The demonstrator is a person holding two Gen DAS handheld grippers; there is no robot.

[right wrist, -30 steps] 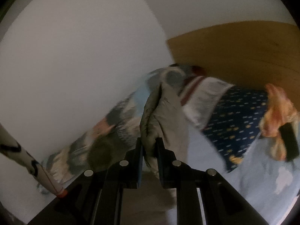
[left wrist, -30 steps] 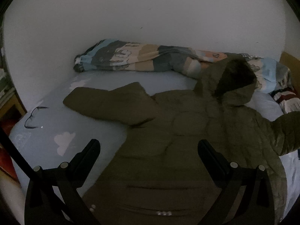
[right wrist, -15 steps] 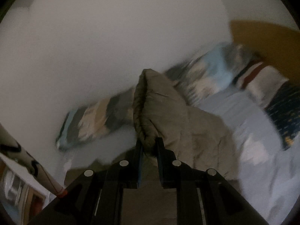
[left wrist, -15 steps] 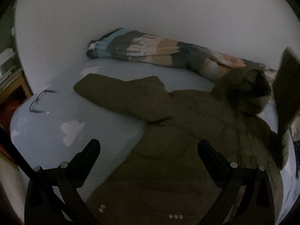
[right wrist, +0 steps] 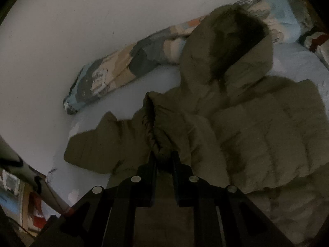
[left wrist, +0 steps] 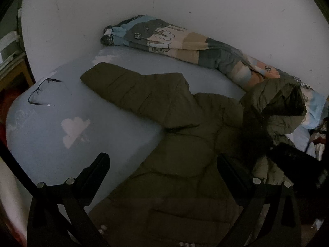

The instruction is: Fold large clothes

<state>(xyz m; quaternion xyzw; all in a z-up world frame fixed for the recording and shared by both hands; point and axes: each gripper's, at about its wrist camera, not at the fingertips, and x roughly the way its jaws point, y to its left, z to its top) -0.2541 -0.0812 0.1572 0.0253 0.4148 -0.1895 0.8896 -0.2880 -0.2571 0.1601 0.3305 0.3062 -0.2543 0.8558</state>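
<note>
An olive puffer jacket [left wrist: 185, 154] lies spread on the pale blue bed [left wrist: 61, 144], its hood [left wrist: 275, 103] toward the far right. One sleeve [left wrist: 131, 94] stretches out to the left on the sheet. My left gripper [left wrist: 162, 164] hangs open over the jacket's lower left edge, holding nothing. In the right wrist view my right gripper [right wrist: 163, 154] is shut on the cuff of the other sleeve [right wrist: 152, 123], which lies folded over the jacket's body [right wrist: 267, 140], below the hood [right wrist: 226, 47]. A dark blurred shape [left wrist: 292, 160] at the jacket's right side is probably that gripper.
A rolled patterned quilt [left wrist: 185, 43] lies along the white wall [left wrist: 164, 0]. Black-framed glasses [left wrist: 41, 92] rest on the sheet at the far left. Pillows [right wrist: 316, 41] sit at the head end. Furniture and clutter [right wrist: 24, 195] stand beyond the bed's foot.
My right gripper has come down from high in the air, carrying the sleeve across onto the jacket's body. The left gripper has shifted slightly and stays open.
</note>
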